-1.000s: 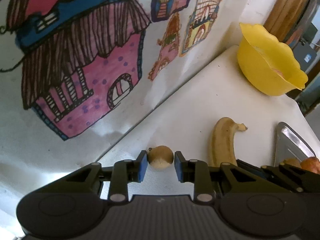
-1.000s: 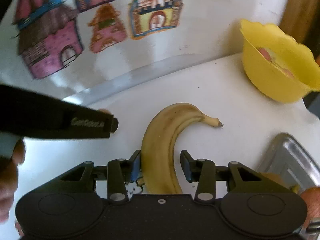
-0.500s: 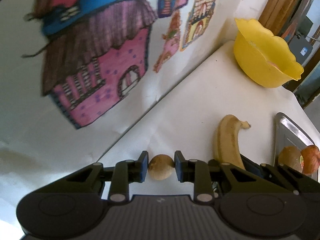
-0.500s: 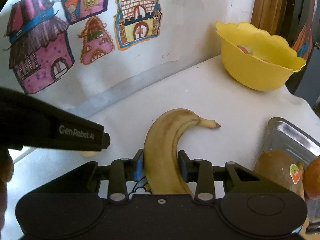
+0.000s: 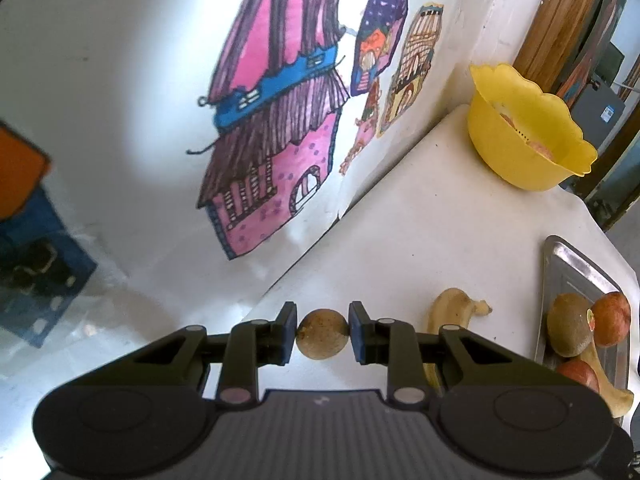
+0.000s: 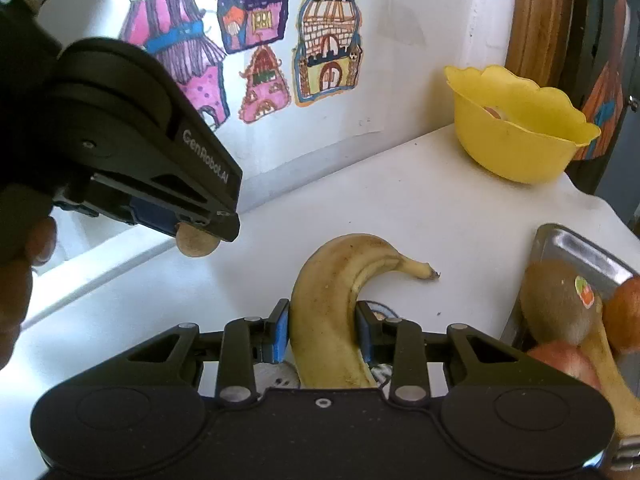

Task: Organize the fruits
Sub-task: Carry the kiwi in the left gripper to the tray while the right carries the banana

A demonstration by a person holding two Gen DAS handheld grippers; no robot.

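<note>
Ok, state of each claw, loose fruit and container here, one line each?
left claw: shut on the small brown fruit, lifted off the table.
right claw: shut on the banana.
yellow bowl: upright, some fruit inside.
metal tray: flat on the table, holding a kiwi and other fruit.

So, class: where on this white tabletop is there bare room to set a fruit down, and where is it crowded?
Bare tabletop stretches between the yellow bowl, the banana and the metal tray. Another strip runs along the wall with the drawings. The tray is crowded with a kiwi and other fruit.
</note>
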